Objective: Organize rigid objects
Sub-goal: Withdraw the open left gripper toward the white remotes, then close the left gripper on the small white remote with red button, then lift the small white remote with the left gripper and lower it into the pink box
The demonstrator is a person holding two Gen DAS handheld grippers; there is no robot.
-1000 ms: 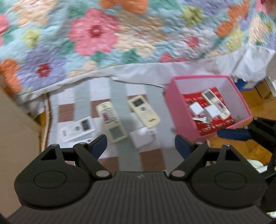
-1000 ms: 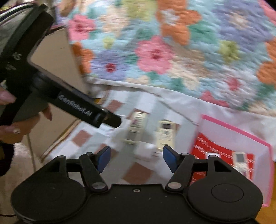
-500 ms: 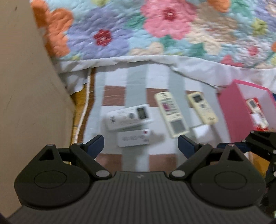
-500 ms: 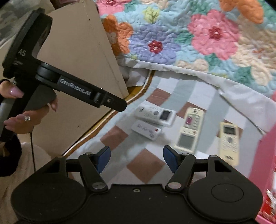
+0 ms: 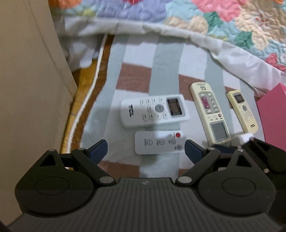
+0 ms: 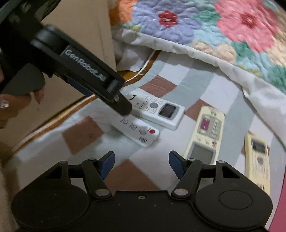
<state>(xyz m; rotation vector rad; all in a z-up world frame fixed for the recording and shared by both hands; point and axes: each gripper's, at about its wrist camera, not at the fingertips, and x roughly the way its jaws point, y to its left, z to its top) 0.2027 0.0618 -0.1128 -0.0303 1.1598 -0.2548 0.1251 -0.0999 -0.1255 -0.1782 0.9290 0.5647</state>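
Four remote controls lie face up on a checked blanket (image 5: 166,58) of grey, white and brown squares, beside a bed covered with a flowered quilt (image 5: 223,16). The left gripper (image 5: 145,147) hangs just above the blanket with its blue-tipped tongs spread wide apart and nothing between them. Just ahead of it lies a small white remote (image 5: 159,142) with a red button, and touching its far edge is a larger white TCL remote (image 5: 154,110), lying crosswise. To the right, well apart from these, sit a long cream remote (image 5: 209,114) and a slimmer cream TCL remote (image 5: 242,111), side by side. A pink box (image 5: 273,114) stands at the right edge. The right gripper (image 6: 141,163) hovers close by, its tongs also wide apart and empty.
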